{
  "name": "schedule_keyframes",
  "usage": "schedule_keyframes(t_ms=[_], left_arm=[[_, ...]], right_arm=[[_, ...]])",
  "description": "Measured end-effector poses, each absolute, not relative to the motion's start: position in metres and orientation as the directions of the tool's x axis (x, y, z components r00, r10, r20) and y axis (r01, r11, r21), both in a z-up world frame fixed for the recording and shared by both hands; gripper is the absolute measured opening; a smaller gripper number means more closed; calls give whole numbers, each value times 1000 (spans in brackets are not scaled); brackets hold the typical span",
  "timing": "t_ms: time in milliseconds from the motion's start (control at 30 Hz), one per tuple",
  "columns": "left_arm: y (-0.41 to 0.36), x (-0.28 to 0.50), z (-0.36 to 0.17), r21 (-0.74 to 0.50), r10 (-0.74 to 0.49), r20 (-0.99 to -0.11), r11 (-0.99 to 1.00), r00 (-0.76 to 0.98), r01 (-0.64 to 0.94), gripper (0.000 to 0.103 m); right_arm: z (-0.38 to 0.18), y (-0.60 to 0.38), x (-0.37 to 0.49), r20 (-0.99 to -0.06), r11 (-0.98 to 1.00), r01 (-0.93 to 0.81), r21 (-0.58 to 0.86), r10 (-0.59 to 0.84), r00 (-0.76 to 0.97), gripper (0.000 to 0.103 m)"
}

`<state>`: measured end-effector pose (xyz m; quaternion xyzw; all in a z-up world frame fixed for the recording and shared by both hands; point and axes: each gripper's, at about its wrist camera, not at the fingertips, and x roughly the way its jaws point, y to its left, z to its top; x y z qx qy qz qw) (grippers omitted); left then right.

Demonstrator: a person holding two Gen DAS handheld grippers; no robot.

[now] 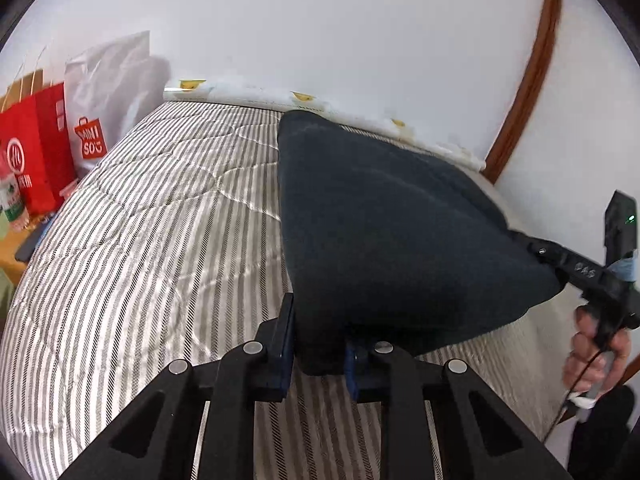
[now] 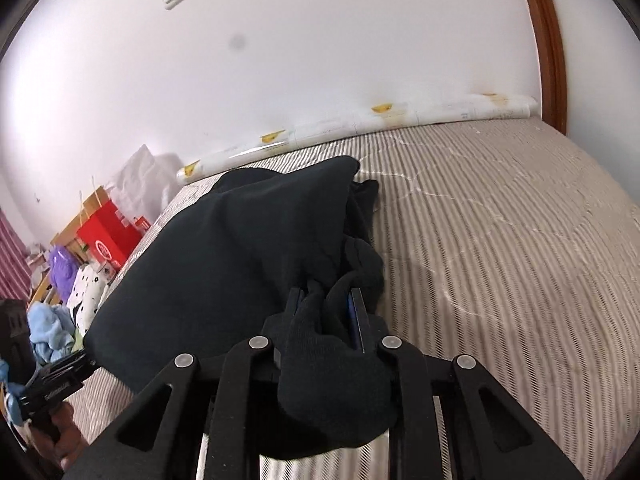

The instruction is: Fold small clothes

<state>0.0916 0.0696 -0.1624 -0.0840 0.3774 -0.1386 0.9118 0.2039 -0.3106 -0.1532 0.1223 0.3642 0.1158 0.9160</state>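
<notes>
Both grips pinch the dark garment point(image 1: 392, 240): left hand-held gripper point(image 1: 320, 356), right hand-held gripper point(image 2: 326, 320). Keep the held edge taut and level over the bed point(image 1: 140, 220).

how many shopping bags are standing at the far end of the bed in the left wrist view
3: a red bag at the far left, a second red bag just behind it, and a white Miniso bag nearest the striped mattress. More may be hidden behind them.

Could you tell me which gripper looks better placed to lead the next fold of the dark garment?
Probably left: the left gripper pinches a clean edge of the dark garment, while the right gripper clamps bunched fabric.
</notes>
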Motion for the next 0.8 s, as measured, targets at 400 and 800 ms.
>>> schedule_keyframes(t_ms=[400, 800], left_arm=[[106, 34, -149, -328, -414, -622, 909, 665, 258, 26], [74, 81, -130, -202, -294, -646, 956, 704, 213, 38]], right_arm=[[-132, -339, 150, -635, 967, -138, 216, 247, 732, 29], [-133, -305, 164, -656, 976, -170, 133, 215, 723, 29]])
